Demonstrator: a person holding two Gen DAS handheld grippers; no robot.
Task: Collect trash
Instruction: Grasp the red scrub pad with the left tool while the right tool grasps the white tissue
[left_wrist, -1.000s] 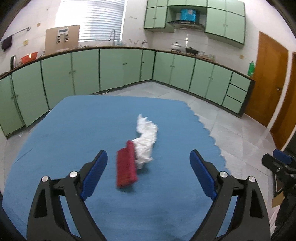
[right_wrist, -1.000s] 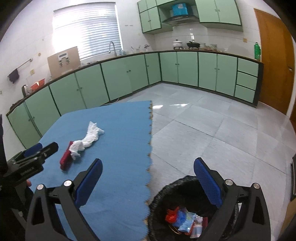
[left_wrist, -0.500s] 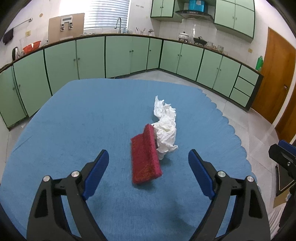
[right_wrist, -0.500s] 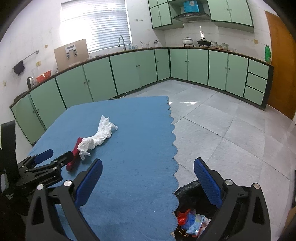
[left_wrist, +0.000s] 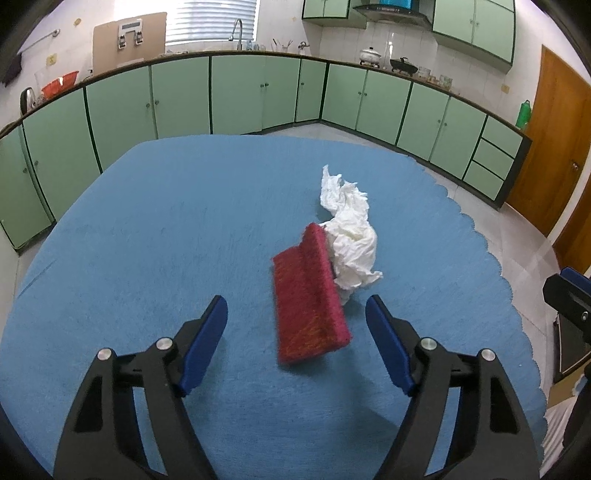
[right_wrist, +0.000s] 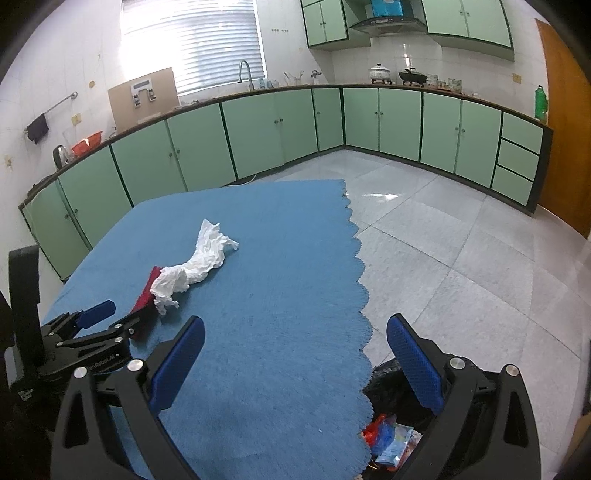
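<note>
Blue cloth (left_wrist: 155, 236) with a scalloped edge covered the table, and on it lay a flat red scouring pad (left_wrist: 308, 306) with a crumpled white paper tissue (left_wrist: 351, 236) touching its far right side. The left gripper (left_wrist: 295, 325) hung just short of the pad, its jaws apart and just closing, nothing between its pads. The right gripper (right_wrist: 295, 354) stood wide and empty above the cloth's edge, over a black-lined trash bin (right_wrist: 391, 439) holding bright wrappers.

Both wrist views look down over the blue cloth (left_wrist: 147, 240), sharing the red pad (left_wrist: 310, 306).
</note>
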